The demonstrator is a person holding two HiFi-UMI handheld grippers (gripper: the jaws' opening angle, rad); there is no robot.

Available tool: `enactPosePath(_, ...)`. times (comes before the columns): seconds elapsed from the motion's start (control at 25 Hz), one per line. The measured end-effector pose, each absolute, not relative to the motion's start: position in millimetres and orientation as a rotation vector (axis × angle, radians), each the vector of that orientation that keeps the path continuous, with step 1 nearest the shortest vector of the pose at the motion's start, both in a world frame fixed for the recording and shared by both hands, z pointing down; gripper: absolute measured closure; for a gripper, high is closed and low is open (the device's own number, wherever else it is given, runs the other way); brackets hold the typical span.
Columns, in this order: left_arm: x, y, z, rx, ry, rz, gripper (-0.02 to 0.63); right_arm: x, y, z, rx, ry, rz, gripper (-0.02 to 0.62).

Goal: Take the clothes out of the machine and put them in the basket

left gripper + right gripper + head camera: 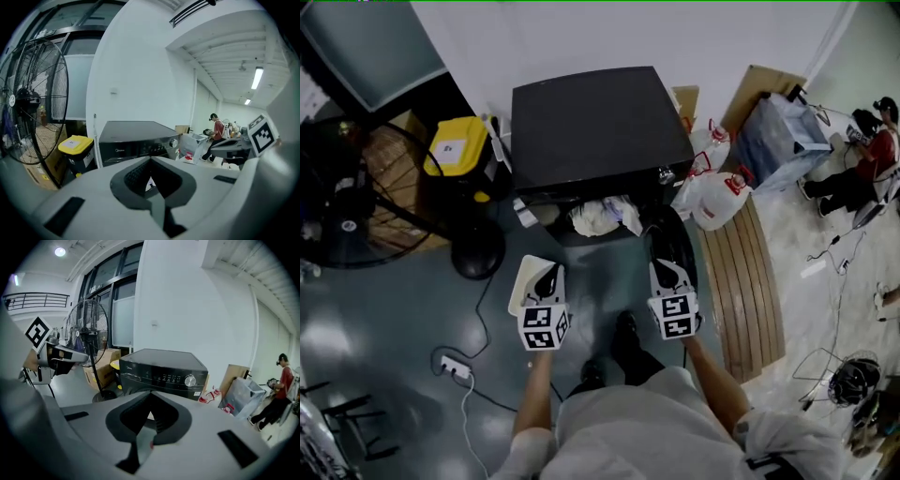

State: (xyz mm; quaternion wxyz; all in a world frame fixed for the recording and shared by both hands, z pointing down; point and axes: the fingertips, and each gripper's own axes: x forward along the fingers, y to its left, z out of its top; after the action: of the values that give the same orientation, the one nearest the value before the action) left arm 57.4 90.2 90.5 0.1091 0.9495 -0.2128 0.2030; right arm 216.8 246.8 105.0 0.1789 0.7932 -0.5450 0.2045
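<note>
The white clothes (602, 216) bulge from the front opening of the washing machine (598, 127), not yet removed. The left claw (548, 275) and right claw (669, 270) hover side by side just before that opening, jaws closed tip to tip and empty, probably staged for a two-sided reach

The dark grey surface (384, 319) carries the black machine (600, 127). Left of the machine stand a yellow-lidded bin (457, 145) and a fan's round base (478, 251); right of it, white jugs (717, 199) and a slatted wooden board (750, 281).
</note>
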Motion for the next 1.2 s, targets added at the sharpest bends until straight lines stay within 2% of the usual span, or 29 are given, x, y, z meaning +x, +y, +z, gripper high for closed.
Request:
enactPosePath(0.44, 87.8, 80.9, 148.1, 2.723, -0.687, 0.699, 0.589, 265.1, 207.3, 165.5, 2.152, -1.605, 0.663, 0.572)
enactPosePath(1.2, 80.2, 32.0, 273.2, 2.694, -0.571, 0.756, 0.588, 264.8, 162.3, 285.8, 2.167, -1.486, 0.667, 0.572)
